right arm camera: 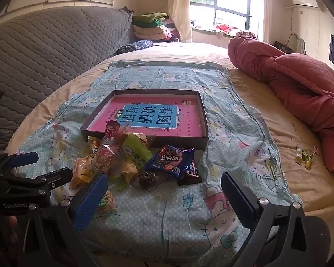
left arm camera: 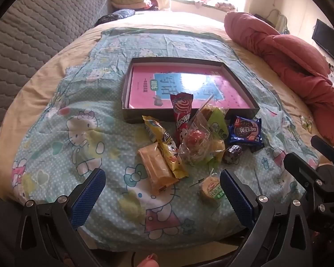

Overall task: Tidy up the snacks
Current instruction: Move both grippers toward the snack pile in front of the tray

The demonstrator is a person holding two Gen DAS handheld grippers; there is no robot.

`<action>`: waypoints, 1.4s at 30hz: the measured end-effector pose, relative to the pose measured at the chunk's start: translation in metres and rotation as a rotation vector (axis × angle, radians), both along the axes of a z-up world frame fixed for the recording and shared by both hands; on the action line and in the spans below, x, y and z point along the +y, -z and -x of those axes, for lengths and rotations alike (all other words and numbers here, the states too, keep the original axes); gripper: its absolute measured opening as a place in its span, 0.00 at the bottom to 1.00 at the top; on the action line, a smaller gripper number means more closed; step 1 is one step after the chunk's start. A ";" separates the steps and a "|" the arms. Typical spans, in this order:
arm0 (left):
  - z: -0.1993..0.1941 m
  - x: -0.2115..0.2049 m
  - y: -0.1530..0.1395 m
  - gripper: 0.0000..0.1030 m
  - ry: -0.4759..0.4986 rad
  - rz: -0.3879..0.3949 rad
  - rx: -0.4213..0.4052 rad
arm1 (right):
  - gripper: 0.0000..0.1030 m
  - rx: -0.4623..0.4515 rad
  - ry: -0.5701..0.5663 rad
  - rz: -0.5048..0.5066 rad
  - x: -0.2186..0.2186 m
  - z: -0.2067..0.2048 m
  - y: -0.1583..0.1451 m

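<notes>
Quilted bedspread (left arm camera: 55,155) bears crinkly snack wrappers (left arm camera: 189,144), shallow box (left arm camera: 127,102).

Left gripper (left arm camera: 162,185): black plastic frame, triangular cut-outs in arms, silver round screws at pivots. Fingers (left arm camera: 236,194) faced with blue ribbed pads.

Right gripper (right arm camera: 164,191): same build, black frame, silver screws, blue textured pads on fingers (right arm camera: 91,200).

White "GenRobot" lettering on black body of left gripper, seen from right wrist view.
</notes>
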State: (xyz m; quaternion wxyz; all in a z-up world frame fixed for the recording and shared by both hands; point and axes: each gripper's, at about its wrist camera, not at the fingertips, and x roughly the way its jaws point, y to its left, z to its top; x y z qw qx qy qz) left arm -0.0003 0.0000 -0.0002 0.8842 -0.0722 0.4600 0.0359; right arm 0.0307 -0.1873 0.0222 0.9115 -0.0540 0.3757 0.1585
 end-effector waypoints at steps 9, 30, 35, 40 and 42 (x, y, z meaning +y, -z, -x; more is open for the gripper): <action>0.002 0.003 0.000 0.99 0.002 0.003 -0.007 | 0.99 -0.001 -0.002 0.003 0.001 0.001 -0.001; 0.001 0.000 0.003 0.99 -0.002 0.003 -0.009 | 0.99 0.006 -0.009 -0.001 0.002 0.001 -0.001; -0.001 0.003 0.005 0.99 -0.013 0.001 0.001 | 0.99 0.014 -0.019 -0.003 0.004 0.000 0.002; -0.001 0.009 0.007 0.99 -0.028 0.007 -0.002 | 0.99 0.036 -0.055 -0.006 0.010 -0.001 0.008; -0.001 0.012 0.008 0.99 -0.034 0.010 0.002 | 0.99 0.047 -0.076 -0.005 0.014 -0.001 0.010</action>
